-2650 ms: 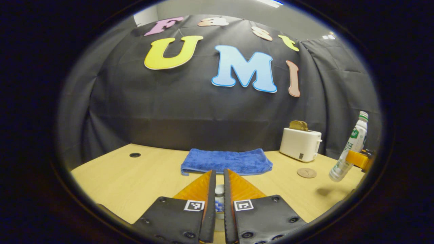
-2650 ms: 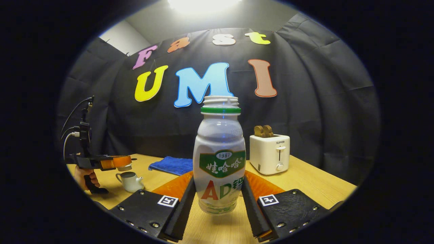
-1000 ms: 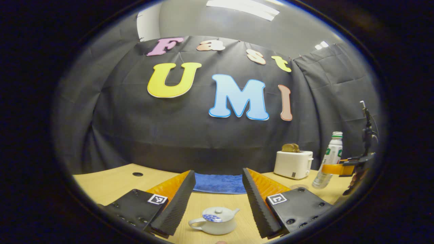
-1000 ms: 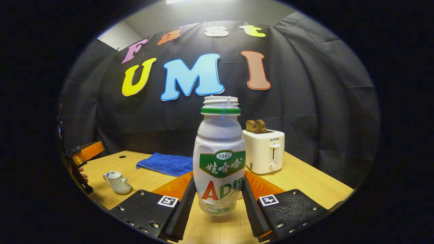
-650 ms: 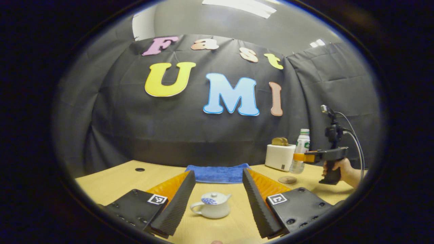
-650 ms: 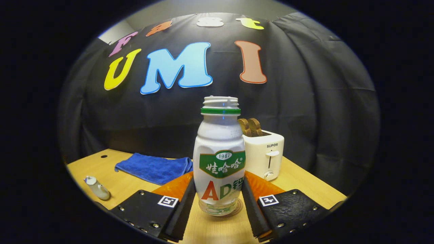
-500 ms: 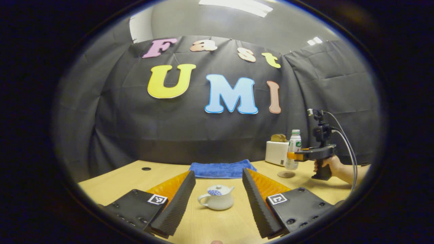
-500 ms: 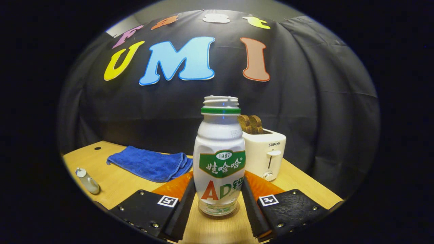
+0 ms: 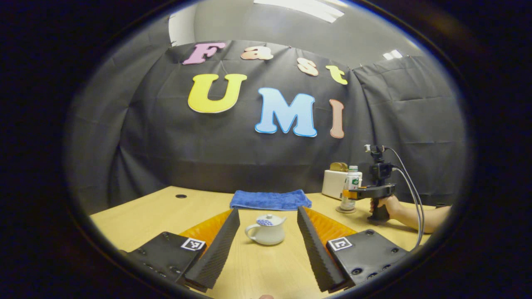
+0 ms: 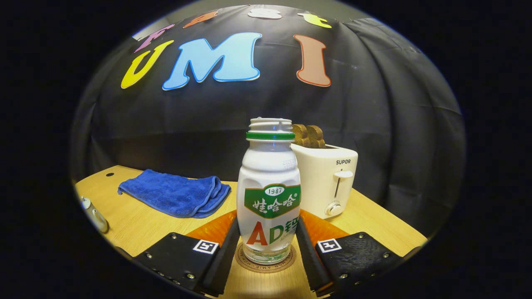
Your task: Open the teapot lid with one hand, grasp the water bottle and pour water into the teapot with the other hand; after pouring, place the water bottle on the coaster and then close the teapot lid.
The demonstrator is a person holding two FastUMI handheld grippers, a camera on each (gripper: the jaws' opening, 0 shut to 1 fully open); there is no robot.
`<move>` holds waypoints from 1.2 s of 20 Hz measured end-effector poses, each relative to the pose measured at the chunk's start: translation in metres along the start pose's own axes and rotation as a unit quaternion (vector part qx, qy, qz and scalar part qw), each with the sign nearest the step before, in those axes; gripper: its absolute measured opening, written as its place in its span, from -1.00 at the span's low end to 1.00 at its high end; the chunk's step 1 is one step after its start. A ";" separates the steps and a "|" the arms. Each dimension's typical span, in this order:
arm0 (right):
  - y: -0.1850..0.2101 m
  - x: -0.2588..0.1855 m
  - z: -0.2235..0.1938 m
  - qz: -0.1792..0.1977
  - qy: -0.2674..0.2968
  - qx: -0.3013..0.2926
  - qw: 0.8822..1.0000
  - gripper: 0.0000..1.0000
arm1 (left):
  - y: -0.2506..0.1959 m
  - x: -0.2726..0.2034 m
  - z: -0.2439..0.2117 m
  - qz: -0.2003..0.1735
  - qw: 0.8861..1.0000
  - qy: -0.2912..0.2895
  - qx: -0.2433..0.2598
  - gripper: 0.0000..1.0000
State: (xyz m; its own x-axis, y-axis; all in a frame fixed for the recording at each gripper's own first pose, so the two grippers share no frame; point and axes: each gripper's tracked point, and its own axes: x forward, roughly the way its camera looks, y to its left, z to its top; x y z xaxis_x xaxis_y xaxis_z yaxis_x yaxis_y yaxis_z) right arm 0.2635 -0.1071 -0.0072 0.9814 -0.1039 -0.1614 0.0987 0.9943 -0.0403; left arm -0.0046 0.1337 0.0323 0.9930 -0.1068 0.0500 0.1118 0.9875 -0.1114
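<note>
Upright on the coaster, bottle sits clamped in right tool.

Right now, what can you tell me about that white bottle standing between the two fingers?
The water bottle is a small, white, plastic-looking bottle with a green collar under a threaded neck and no cap. A green, red and white label wraps its body, and its bottom section is clear. It stands upright over the round coaster on the wooden table, in front of the white toaster. Both fingers of the right gripper press its sides. The left gripper view shows it far off.
</note>
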 end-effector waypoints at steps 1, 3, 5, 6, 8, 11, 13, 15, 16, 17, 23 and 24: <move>0.000 0.000 -0.001 -0.001 0.001 -0.003 1.000 0.43 | 0.000 0.000 0.000 0.000 1.000 0.001 -0.002 0.86; 0.005 0.001 0.000 0.006 0.000 0.001 1.000 0.43 | 0.002 0.001 -0.004 0.004 1.000 0.003 0.001 0.86; 0.006 0.002 -0.002 0.005 0.002 -0.001 1.000 0.43 | 0.001 0.003 -0.012 0.004 1.000 0.012 -0.001 0.84; 0.004 0.000 -0.003 0.005 0.002 0.001 1.000 0.44 | -0.001 0.004 -0.017 0.002 1.000 0.018 -0.004 0.84; 0.005 0.001 -0.002 0.006 -0.002 0.009 1.000 0.43 | -0.003 0.005 -0.018 -0.001 1.000 0.021 -0.006 0.86; 0.004 0.004 -0.006 -0.003 0.010 -0.003 1.000 0.48 | -0.004 0.002 -0.014 -0.002 1.000 0.017 -0.002 0.86; 0.003 0.001 -0.010 -0.009 0.016 -0.014 1.000 0.84 | -0.005 0.003 -0.014 -0.002 1.000 0.015 -0.004 0.84; 0.001 -0.005 -0.002 -0.012 0.004 -0.001 1.000 0.92 | -0.008 0.002 -0.017 -0.003 1.000 0.018 -0.006 0.84; -0.001 -0.010 0.004 -0.015 -0.003 0.010 1.000 0.92 | -0.008 0.002 -0.018 -0.004 1.000 0.019 -0.007 0.84; -0.004 -0.018 0.008 -0.016 -0.005 0.019 1.000 0.92 | -0.009 0.002 -0.019 -0.002 1.000 0.020 -0.008 0.84; 0.012 -0.114 0.022 0.039 -0.026 0.045 0.998 0.94 | -0.022 0.001 -0.029 0.013 0.999 0.023 -0.025 0.97; 0.013 -0.134 0.014 0.035 -0.019 0.041 0.998 0.94 | -0.028 0.006 -0.030 0.017 0.999 0.020 -0.024 0.97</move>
State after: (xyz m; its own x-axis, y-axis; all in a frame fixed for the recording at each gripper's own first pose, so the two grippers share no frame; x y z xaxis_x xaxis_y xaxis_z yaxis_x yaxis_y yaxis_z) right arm 0.1355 -0.0797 0.0274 0.9916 -0.0354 -0.1242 0.0420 0.9978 0.0511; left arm -0.0006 0.1020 0.0058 0.9968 -0.0792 0.0053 0.0791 0.9841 -0.1593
